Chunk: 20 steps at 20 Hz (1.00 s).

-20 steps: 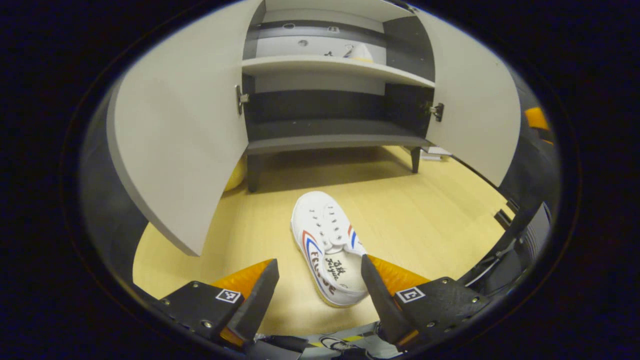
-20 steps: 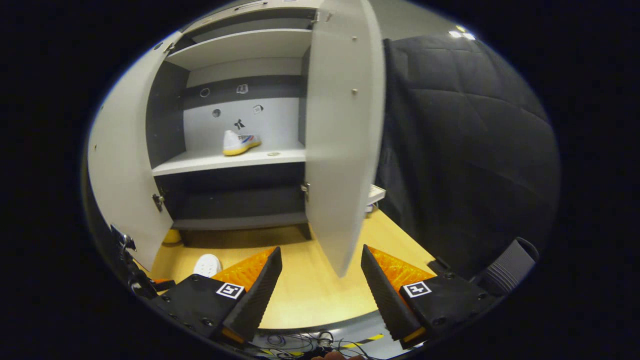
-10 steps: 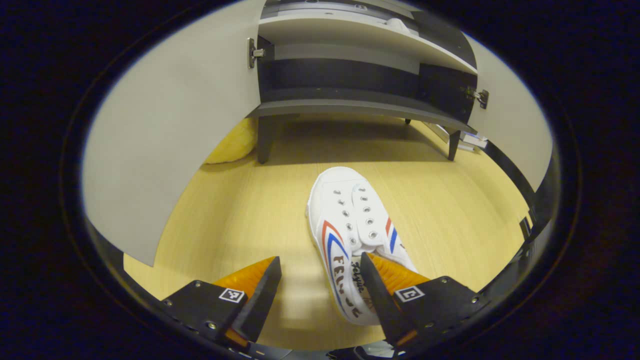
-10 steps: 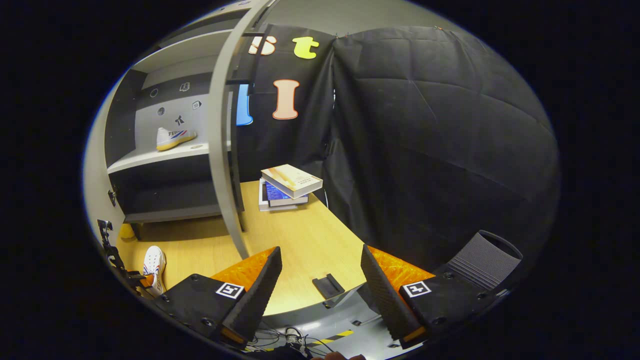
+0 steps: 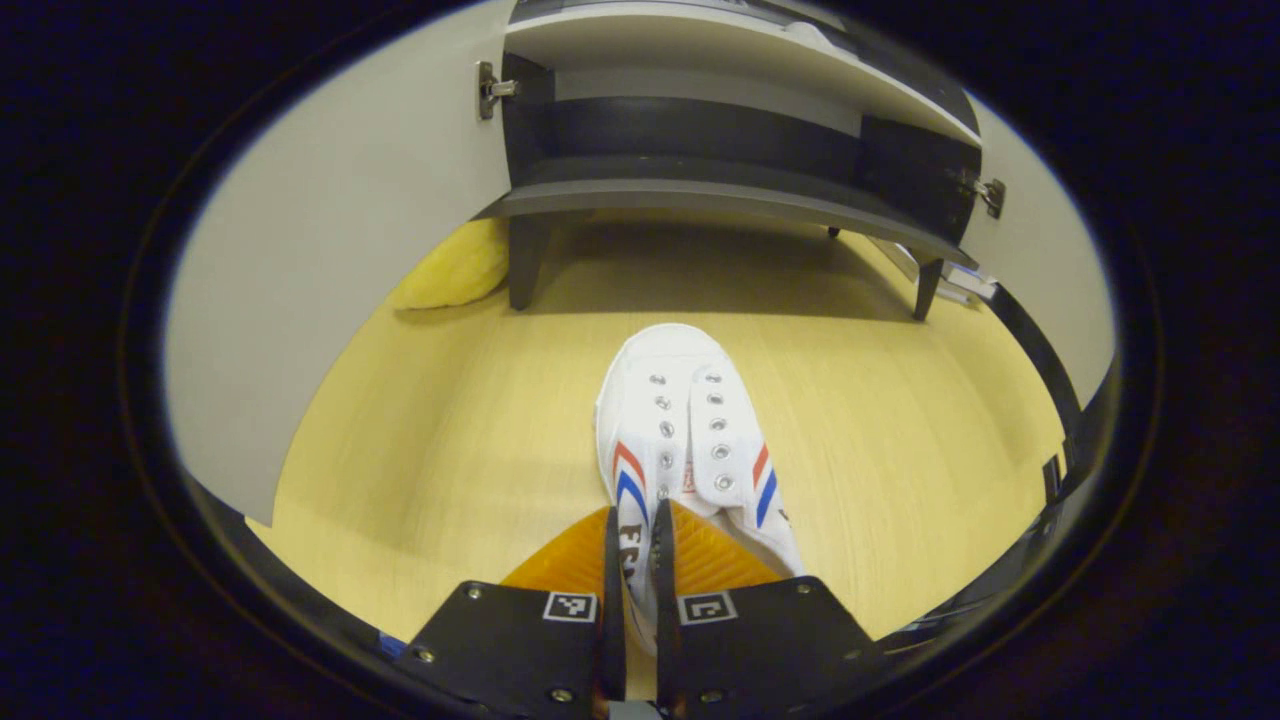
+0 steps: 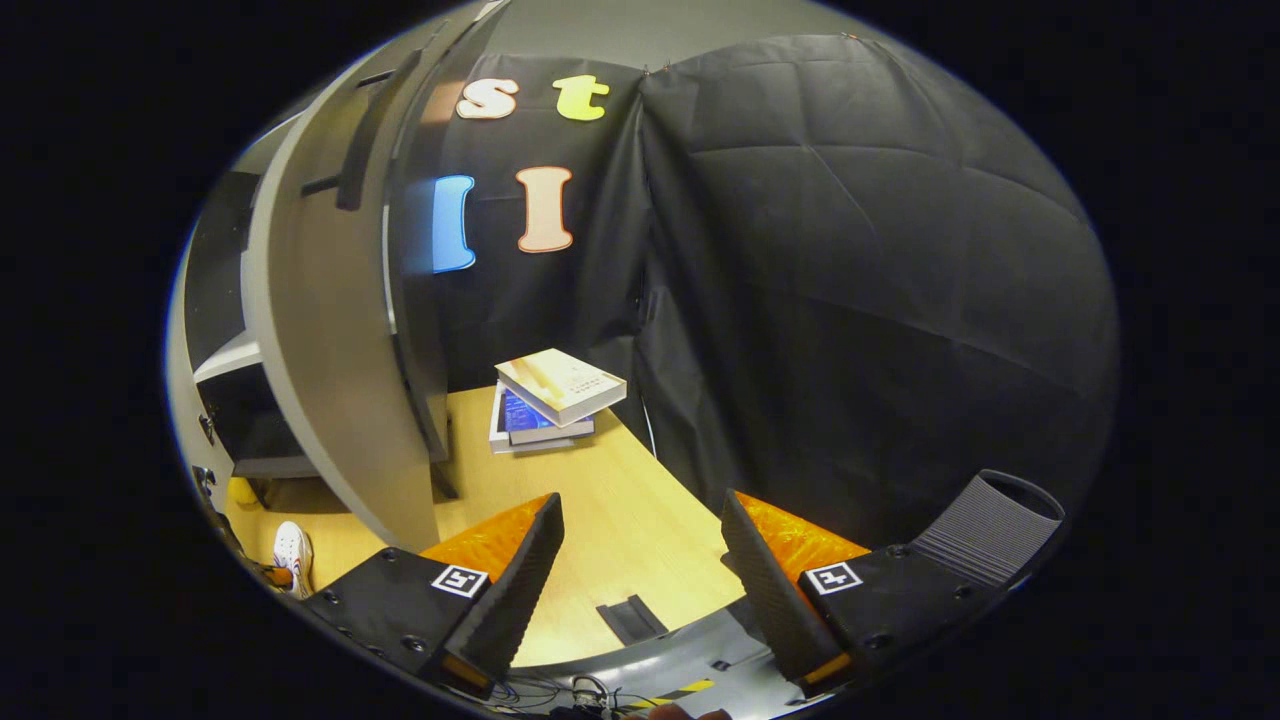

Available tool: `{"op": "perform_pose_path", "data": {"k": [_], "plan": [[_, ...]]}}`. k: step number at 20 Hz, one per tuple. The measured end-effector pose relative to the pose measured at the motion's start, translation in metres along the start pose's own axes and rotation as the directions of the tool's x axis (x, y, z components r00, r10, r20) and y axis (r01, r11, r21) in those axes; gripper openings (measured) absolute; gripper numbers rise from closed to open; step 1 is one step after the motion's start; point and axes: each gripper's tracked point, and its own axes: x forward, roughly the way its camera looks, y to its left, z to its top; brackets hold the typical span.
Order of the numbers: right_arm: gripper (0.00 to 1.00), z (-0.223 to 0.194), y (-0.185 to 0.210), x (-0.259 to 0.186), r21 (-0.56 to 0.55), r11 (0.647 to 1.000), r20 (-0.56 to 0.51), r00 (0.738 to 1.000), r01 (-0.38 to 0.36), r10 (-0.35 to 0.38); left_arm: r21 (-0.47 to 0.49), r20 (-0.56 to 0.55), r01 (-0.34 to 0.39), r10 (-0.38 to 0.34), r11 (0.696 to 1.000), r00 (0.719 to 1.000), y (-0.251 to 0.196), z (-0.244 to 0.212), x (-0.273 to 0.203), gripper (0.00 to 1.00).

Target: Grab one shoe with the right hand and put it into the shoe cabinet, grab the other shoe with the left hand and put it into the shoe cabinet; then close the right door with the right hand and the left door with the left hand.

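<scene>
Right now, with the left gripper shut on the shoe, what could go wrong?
1. The left gripper pinches only a thin side edge of the shoe, so it may slip when lifted.
2. The left door stands open close beside the path to the cabinet; the dangling shoe could perhaps catch it.

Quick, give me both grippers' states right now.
Left gripper: shut on the shoe, pinching its side wall at the heel end.
Right gripper: open, holding nothing.
</scene>
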Motion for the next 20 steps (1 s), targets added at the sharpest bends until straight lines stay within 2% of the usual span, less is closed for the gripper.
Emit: {"op": "perform_pose_path", "data": {"k": [1, 3, 4, 8, 15, 18, 19, 20], "plan": [[0.99, 0.002, -0.004, 0.01, -0.005, 1.0, 0.006, 1.0, 0.001, -0.001, 0.025, 0.007, -0.021, 0.021, 0.999, 1.0, 0.004, 0.004, -0.003, 0.15], [0.99, 0.004, -0.01, 0.029, -0.008, 1.0, 0.007, 1.0, -0.001, 0.001, 0.047, -0.007, -0.044, 0.045, 0.998, 0.999, 0.0, 0.005, -0.003, 0.03], [0.99, 0.006, -0.011, 0.039, -0.004, 1.0, 0.005, 1.0, -0.006, 0.006, 0.049, -0.003, -0.048, 0.048, 0.998, 0.999, 0.001, 0.005, -0.002, 0.03], [0.99, 0.02, -0.01, 0.073, 0.011, 0.999, 0.025, 0.999, -0.032, 0.032, -0.078, 0.009, -0.044, 0.045, 0.996, 0.999, -0.001, 0.012, -0.01, 0.02], [0.99, 0.031, 0.009, 0.109, -0.019, 0.995, 0.038, 0.995, -0.094, 0.095, -0.115, 0.12, -0.031, 0.045, 0.993, 0.992, -0.015, 0.061, -0.047, 0.02], [0.99, 0.031, 0.01, 0.115, -0.026, 0.994, 0.034, 0.994, -0.105, 0.106, -0.125, 0.203, -0.032, 0.057, 0.992, 0.978, -0.01, 0.089, -0.08, 0.02], [0.94, 0.031, 0.01, 0.117, -0.027, 0.994, 0.034, 0.994, -0.107, 0.107, -0.13, 0.229, -0.027, 0.056, 0.991, 0.972, -0.008, 0.098, -0.089, 0.01], [0.94, 0.033, 0.009, 0.117, -0.026, 0.994, 0.035, 0.994, -0.107, 0.108, -0.133, 0.257, -0.02, 0.054, 0.991, 0.965, -0.006, 0.097, -0.091, 0.02]]}}
